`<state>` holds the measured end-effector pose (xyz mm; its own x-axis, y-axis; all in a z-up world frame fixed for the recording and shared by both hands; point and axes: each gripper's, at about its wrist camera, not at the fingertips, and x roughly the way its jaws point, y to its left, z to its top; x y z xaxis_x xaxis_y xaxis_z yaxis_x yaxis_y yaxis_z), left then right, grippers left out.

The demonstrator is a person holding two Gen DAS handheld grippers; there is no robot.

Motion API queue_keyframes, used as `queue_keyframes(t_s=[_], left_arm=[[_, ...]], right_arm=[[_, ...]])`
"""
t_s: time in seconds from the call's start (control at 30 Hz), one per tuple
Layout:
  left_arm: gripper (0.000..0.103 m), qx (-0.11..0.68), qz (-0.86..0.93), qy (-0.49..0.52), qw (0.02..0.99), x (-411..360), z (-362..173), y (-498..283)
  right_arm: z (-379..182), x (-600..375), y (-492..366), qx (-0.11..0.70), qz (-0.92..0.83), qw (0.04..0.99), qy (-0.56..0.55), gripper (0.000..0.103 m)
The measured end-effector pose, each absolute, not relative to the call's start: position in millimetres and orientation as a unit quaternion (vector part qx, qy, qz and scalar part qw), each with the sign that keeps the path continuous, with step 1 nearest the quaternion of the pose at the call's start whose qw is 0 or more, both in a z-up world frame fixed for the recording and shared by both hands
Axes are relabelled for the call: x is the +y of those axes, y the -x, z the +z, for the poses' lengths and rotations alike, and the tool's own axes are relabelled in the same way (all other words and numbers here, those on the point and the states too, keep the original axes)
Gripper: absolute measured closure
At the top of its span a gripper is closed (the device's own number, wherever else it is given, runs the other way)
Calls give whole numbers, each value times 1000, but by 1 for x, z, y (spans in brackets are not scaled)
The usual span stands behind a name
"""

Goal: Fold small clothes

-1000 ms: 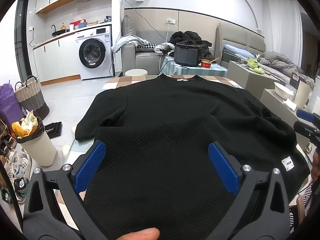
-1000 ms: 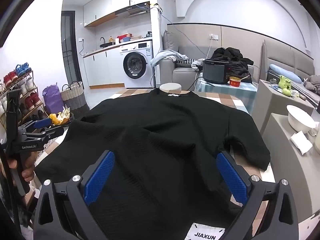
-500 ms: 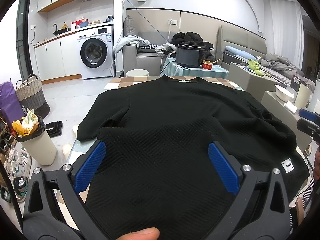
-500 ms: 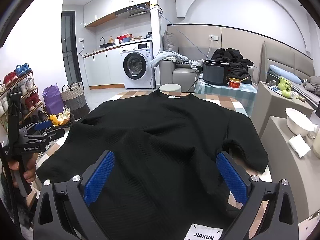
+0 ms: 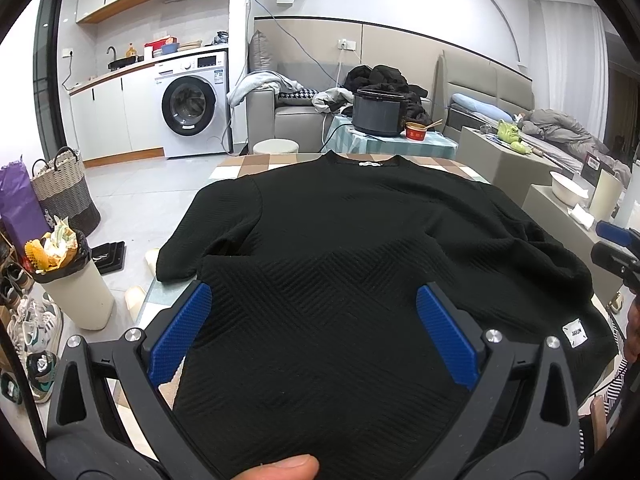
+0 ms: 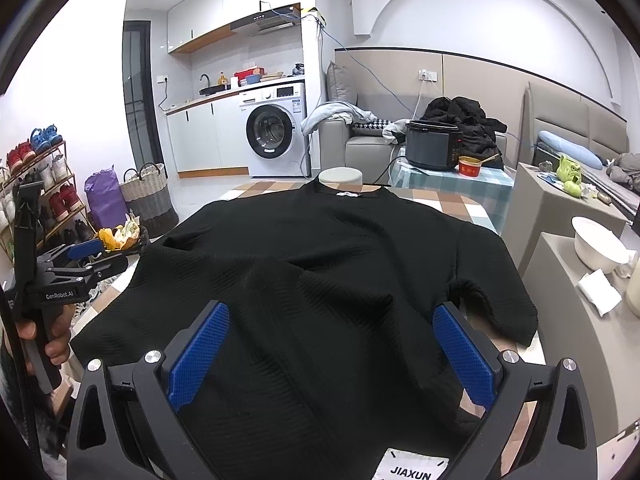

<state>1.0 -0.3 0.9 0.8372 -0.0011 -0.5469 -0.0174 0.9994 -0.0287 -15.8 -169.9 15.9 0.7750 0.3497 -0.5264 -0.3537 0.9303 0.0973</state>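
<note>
A black textured sweater lies spread flat on a checkered table, collar at the far end and hem nearest me. A white hem label shows at its right corner. My left gripper hovers open over the hem's left part with nothing between its blue pads. My right gripper is open too, above the sweater at the hem's right part, near the label. The right sleeve lies folded in beside the body. Each gripper shows at the edge of the other's view.
A bin full of rubbish and a woven basket stand on the floor to the left. A side table with a white bowl is close on the right. Beyond the table are a stool and a cooker.
Almost nothing differs. Both grippers stay open over the hem with only a slight drift of the views. The sweater lies as before.
</note>
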Motion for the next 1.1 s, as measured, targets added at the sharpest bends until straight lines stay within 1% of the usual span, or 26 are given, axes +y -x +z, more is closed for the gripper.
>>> queue_keyframes(t_s=[1.1], left_arm=[[1, 284, 3, 19, 958, 1, 1, -1]], right_arm=[[10, -173, 13, 283, 176, 943, -3, 0]])
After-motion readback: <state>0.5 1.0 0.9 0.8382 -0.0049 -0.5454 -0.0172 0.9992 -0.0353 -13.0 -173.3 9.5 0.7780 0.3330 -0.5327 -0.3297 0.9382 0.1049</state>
